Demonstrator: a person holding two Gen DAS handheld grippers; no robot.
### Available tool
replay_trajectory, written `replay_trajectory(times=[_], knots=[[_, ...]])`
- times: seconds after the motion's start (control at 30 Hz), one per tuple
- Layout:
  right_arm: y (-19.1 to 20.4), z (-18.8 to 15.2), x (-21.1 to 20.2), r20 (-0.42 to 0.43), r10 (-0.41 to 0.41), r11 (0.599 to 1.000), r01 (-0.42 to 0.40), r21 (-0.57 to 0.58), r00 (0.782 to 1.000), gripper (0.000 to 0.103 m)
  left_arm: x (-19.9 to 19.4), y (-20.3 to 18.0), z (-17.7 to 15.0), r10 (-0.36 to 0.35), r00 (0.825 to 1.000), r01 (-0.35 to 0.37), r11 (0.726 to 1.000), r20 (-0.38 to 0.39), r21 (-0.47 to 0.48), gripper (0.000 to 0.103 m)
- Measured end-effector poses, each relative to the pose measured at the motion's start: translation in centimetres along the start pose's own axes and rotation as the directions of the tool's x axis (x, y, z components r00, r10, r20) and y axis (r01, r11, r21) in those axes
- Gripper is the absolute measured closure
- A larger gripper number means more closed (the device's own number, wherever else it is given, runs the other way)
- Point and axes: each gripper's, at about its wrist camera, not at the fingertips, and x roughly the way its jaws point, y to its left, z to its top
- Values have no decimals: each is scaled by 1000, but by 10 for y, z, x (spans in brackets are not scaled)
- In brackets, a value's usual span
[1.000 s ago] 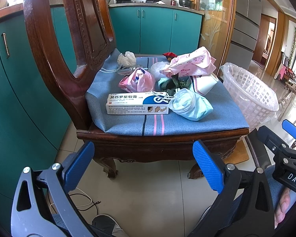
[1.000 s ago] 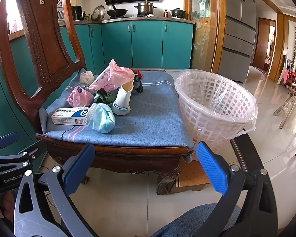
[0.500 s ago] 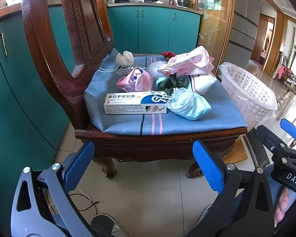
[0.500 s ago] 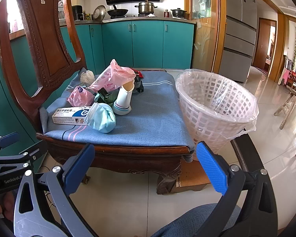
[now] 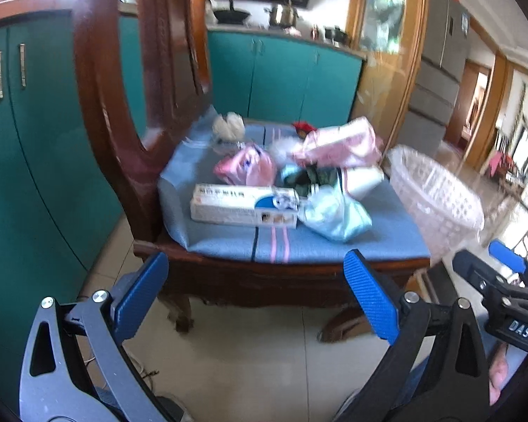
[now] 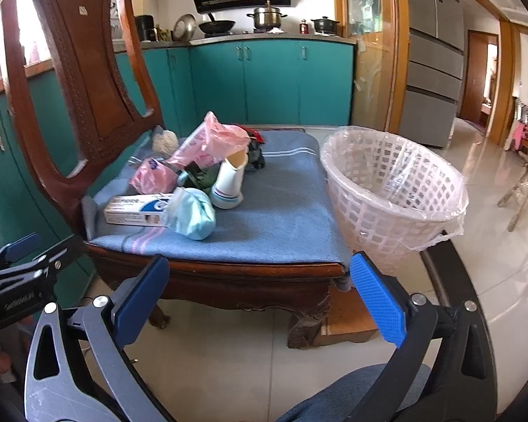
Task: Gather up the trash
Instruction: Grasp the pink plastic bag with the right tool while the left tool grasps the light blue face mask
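Trash lies piled on the blue cushion (image 6: 274, 218) of a wooden chair: a white ointment box (image 5: 243, 205) (image 6: 135, 211), a crumpled light-blue mask (image 5: 338, 212) (image 6: 192, 212), a small pink bag (image 5: 246, 167) (image 6: 153, 179), a larger pink bag (image 5: 338, 146) (image 6: 211, 140), a white paper cup (image 6: 230, 184) and a white wad (image 5: 228, 126). A lined white basket (image 6: 390, 190) (image 5: 436, 200) stands right of the chair. My left gripper (image 5: 255, 297) and right gripper (image 6: 258, 293) hang open before the seat's front edge, holding nothing.
The chair's carved backrest (image 6: 77, 70) rises at the left. Teal cabinets (image 6: 271, 81) run behind, with pots on the counter. A fridge (image 6: 433, 49) stands at the back right. Tiled floor (image 6: 492, 246) stretches to the right. A person's blue-clad knee (image 6: 348, 394) shows at the bottom.
The left gripper has moved closer to the chair and tilted up; its view is now blurred. The right gripper has edged slightly forward. Both stay open.
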Motion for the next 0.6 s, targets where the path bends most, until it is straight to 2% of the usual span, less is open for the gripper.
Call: replay_trajectory(times=[0.07,0.17,0.23,0.27,0.4,0.53,0.6], knots=[[-3,1,-4,15,22,1000,-22,2,1000,3,0,2,1,14,1000,-15,1000,17,21,3],[-7,7,-10,35,47,999,-46,-7,998,3,7,5,1,-12,998,13,999,-54,32,3],[-8,14,-10,41,51,999,-51,-19,998,3,14,3,3,28,995,-20,997,-100,74,4],[-8,20,-9,39,58,998,-57,-26,998,3,17,0,6,26,992,-14,995,-122,102,3],[-6,50,-1,46,94,994,-92,-55,994,3,29,-20,17,-36,980,66,987,-197,150,3],[-3,84,15,34,117,988,-113,-103,993,3,44,-46,31,-117,972,152,975,-204,163,3],[0,102,31,13,123,984,-120,-131,992,3,56,-62,37,-151,962,195,963,-227,188,3]])
